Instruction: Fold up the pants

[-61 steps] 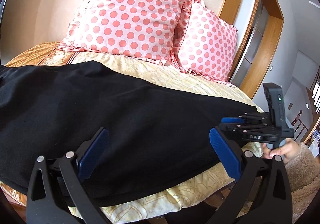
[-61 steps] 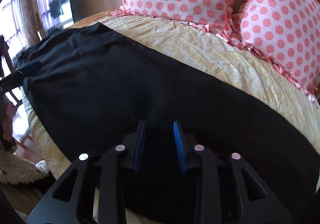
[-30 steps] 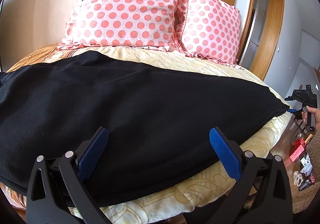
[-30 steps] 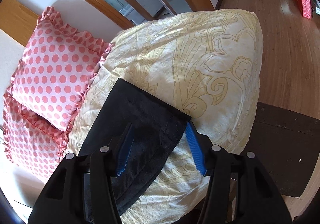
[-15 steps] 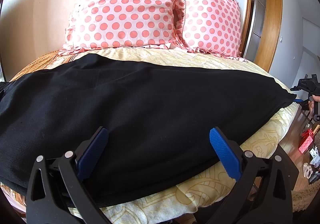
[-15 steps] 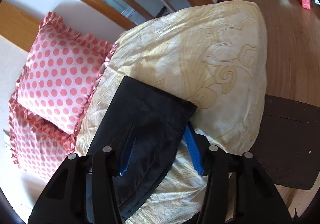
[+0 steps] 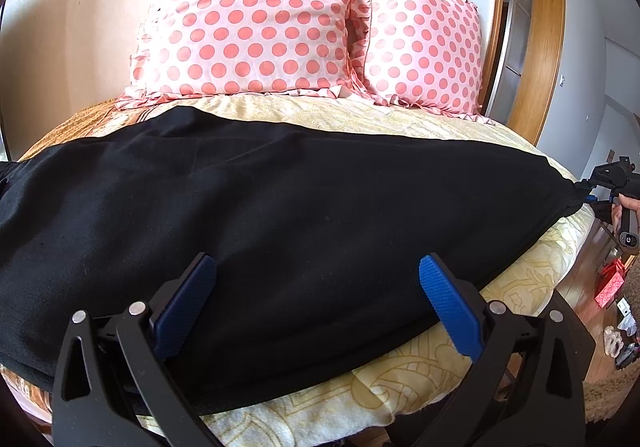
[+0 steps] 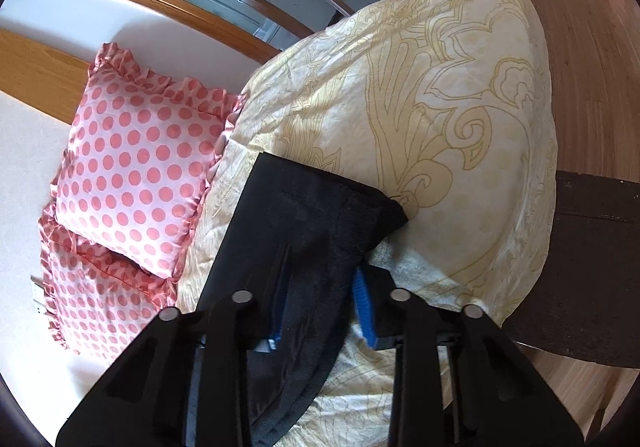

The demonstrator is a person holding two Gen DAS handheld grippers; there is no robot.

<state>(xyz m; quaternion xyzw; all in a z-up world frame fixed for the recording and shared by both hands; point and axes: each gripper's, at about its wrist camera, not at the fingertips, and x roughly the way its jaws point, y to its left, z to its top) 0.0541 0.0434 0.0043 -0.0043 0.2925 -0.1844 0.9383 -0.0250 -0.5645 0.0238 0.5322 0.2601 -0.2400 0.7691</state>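
Note:
The black pants [image 7: 280,207] lie spread flat across the bed, legs stacked, running left to right. My left gripper [image 7: 316,303] is open above their near edge, its blue pads [image 7: 188,299] wide apart and holding nothing. My right gripper [image 8: 320,307] is at the leg-end hem [image 8: 320,215], with the hem cloth lying between its blue pads [image 8: 364,299]; the jaws have narrowed around it. The right gripper also shows at the far right of the left wrist view [image 7: 600,187], at the tip of the pants.
Two pink polka-dot pillows [image 7: 256,19] lean against the headboard. The cream patterned bedspread [image 8: 440,107] covers the bed, whose corner drops to a wooden floor [image 8: 592,27]. A dark mat [image 8: 592,267] lies on the floor beside the bed.
My right gripper left the middle of the pants, went to the leg hem, and its jaws have narrowed around the hem cloth. The left gripper stayed open over the near edge.

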